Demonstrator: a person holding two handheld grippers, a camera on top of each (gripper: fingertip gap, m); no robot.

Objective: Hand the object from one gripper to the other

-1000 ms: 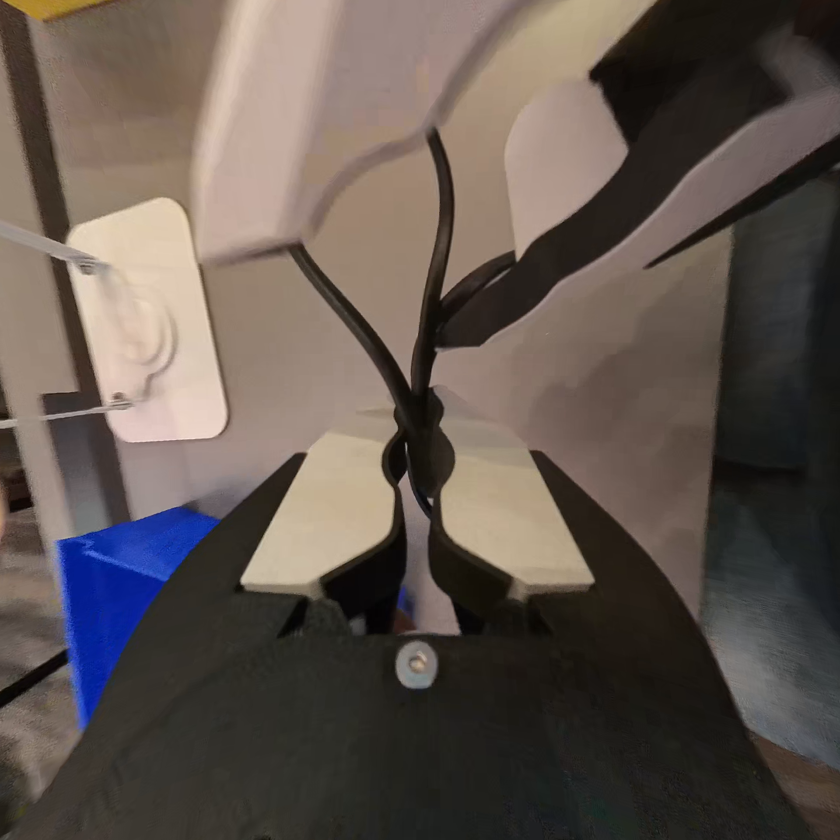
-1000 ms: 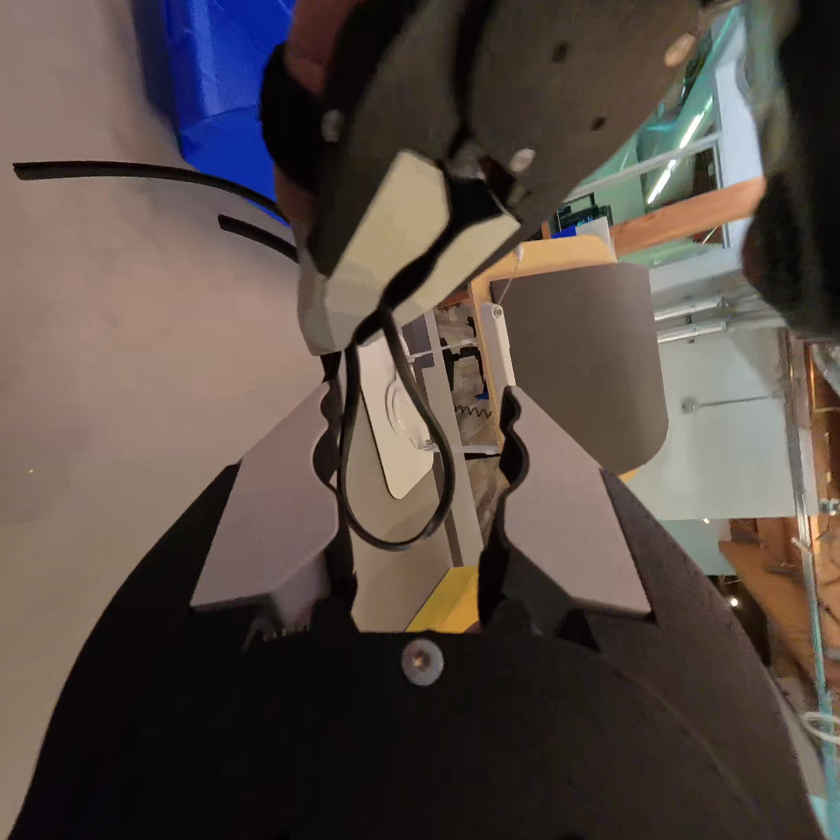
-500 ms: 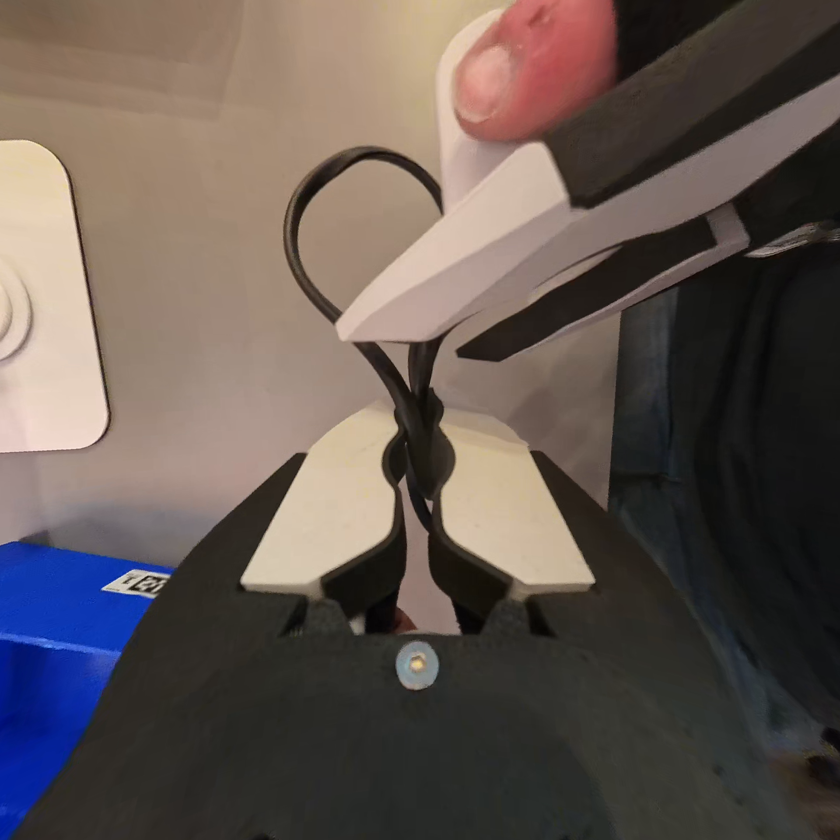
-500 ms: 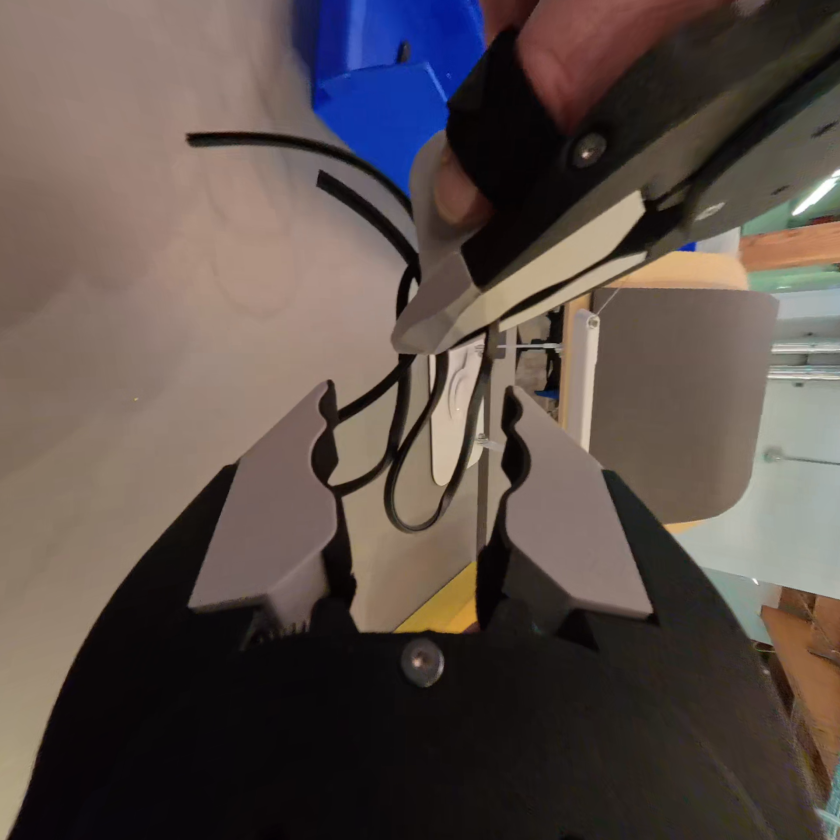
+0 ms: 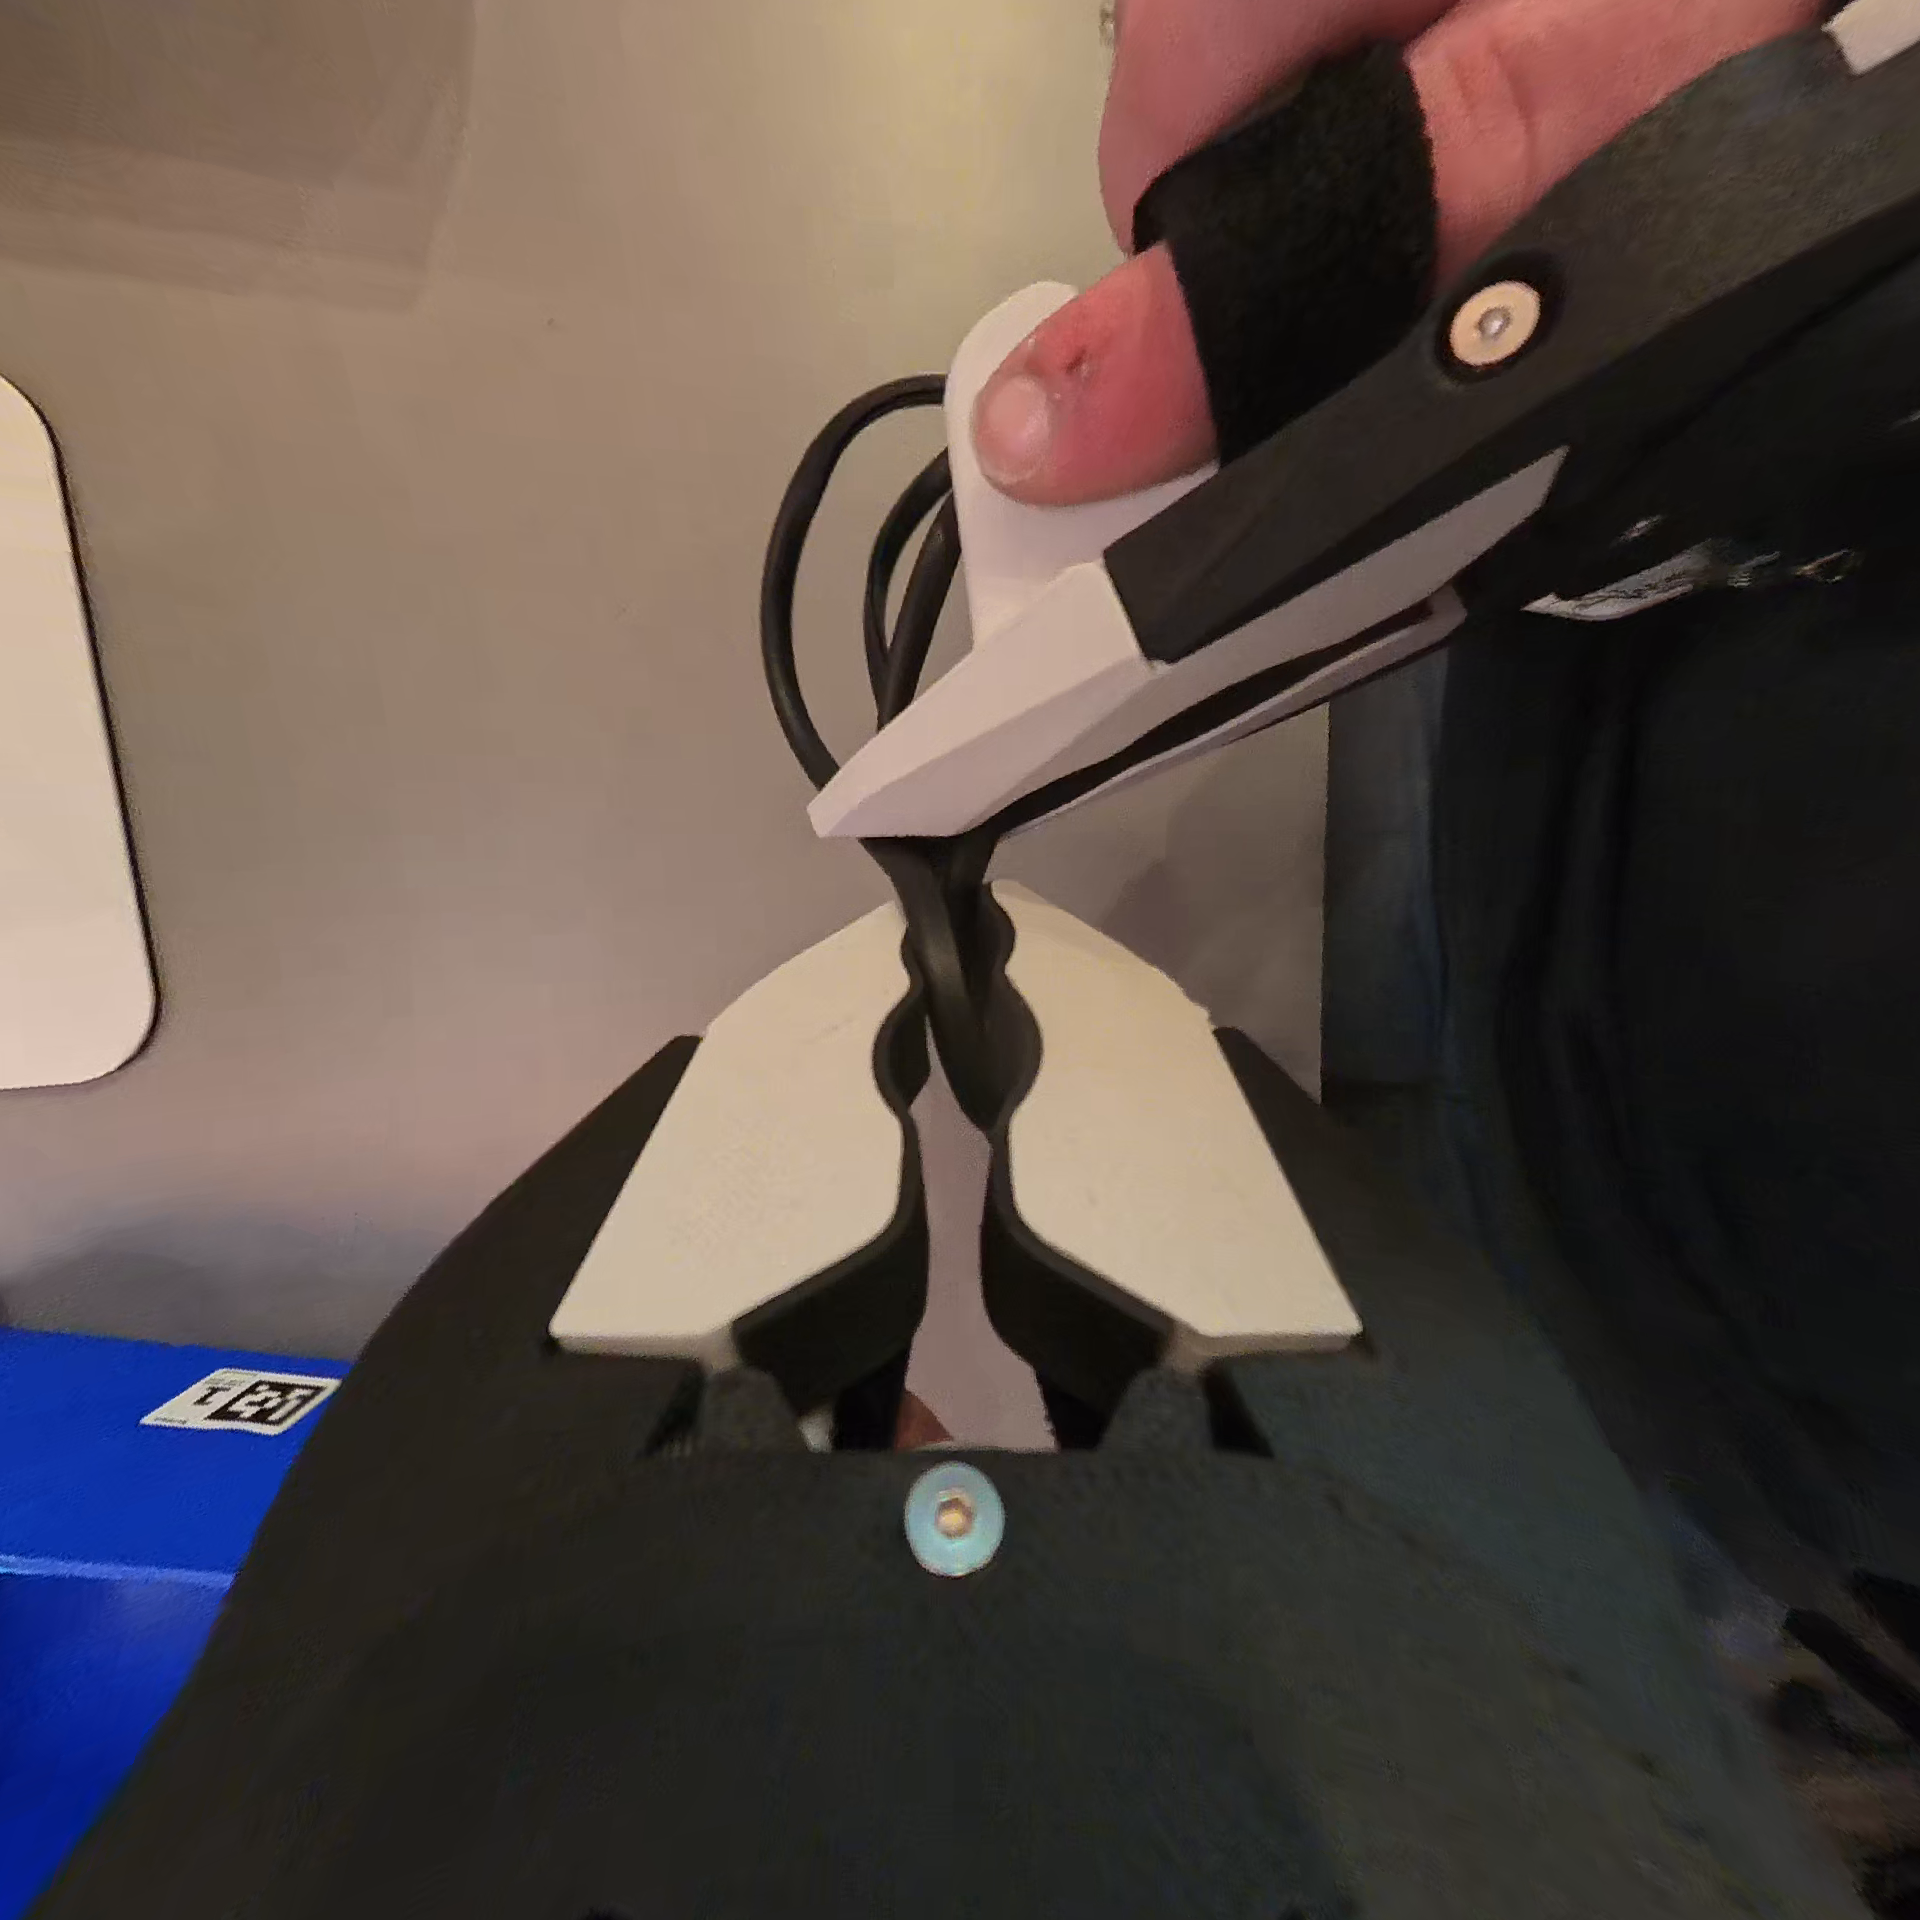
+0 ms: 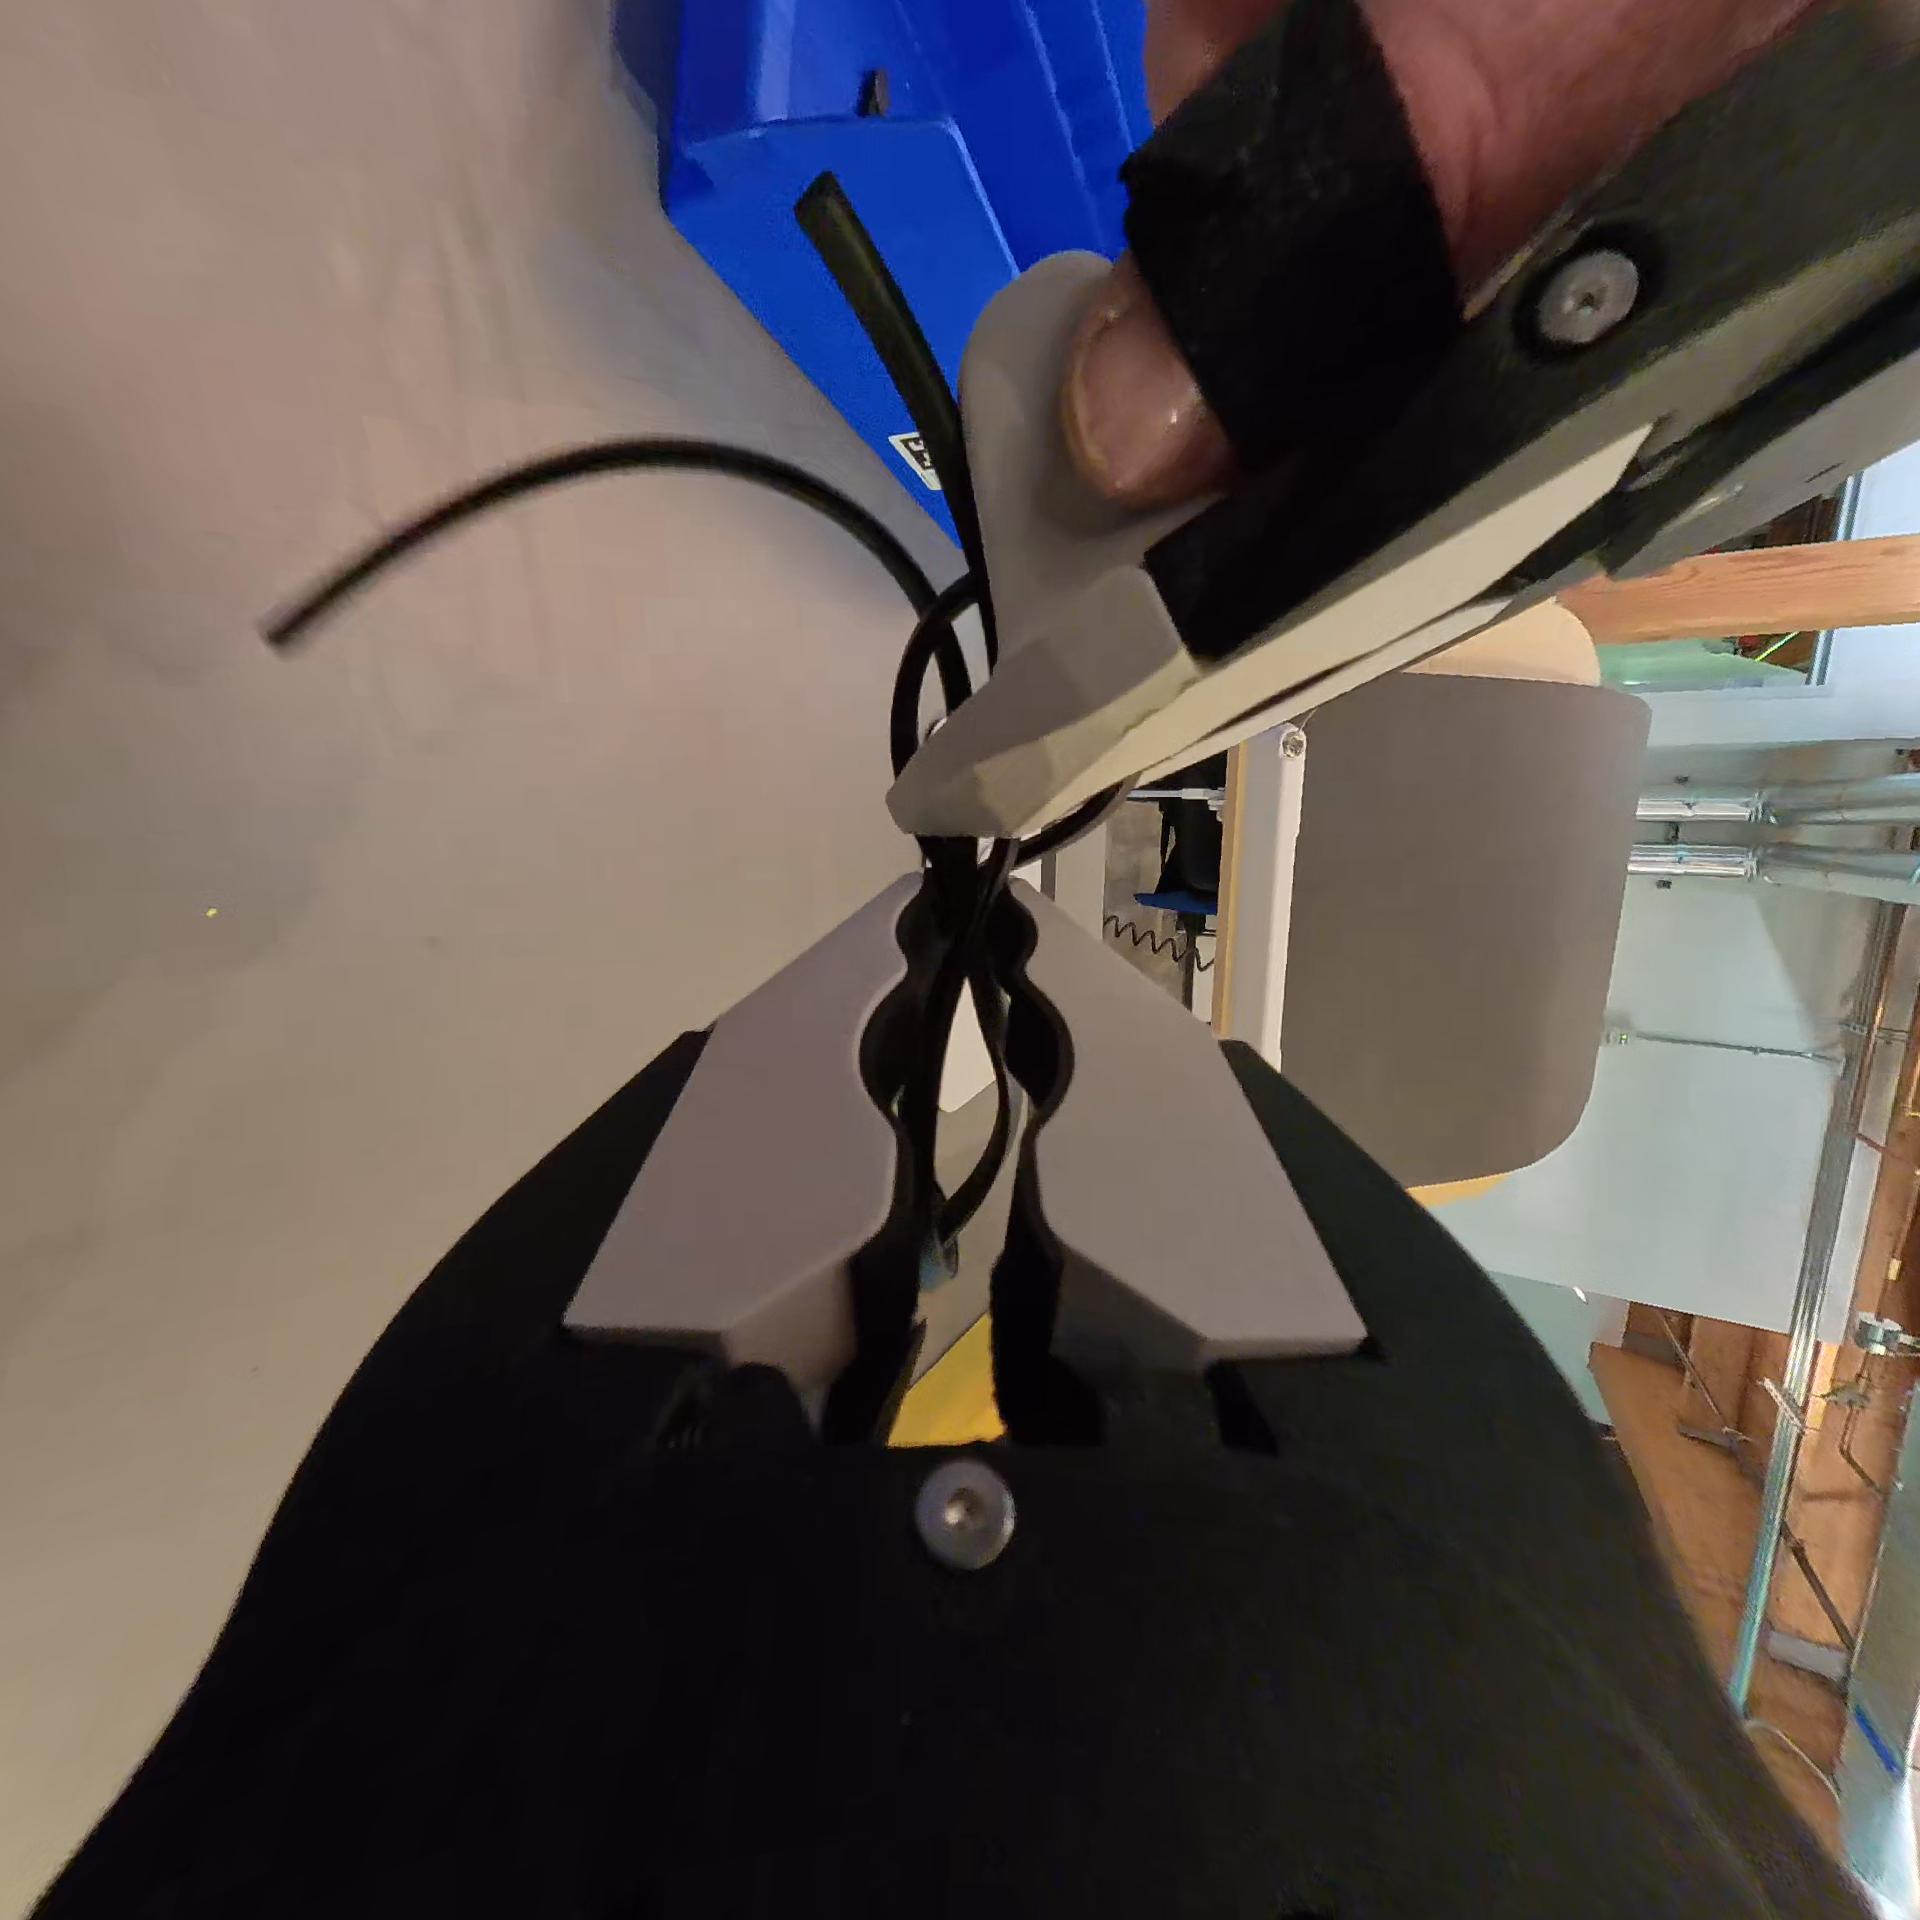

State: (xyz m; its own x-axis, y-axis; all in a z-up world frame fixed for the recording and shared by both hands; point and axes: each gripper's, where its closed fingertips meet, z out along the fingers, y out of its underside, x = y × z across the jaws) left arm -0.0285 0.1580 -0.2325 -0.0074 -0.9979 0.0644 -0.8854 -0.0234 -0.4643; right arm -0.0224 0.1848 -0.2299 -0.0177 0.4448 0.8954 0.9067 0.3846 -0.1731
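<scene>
Cable (image 5: 940,997) now pinched by both: right gripper (image 6: 961,925), open half a second ago, has closed on the loop while left gripper (image 5: 951,935) still clamps it, so left release comes next.

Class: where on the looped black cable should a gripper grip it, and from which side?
Grip the black cable where its strands bunch into a narrow waist, approaching end-on along the bundle. There both the left gripper and right gripper close around every strand.
</scene>
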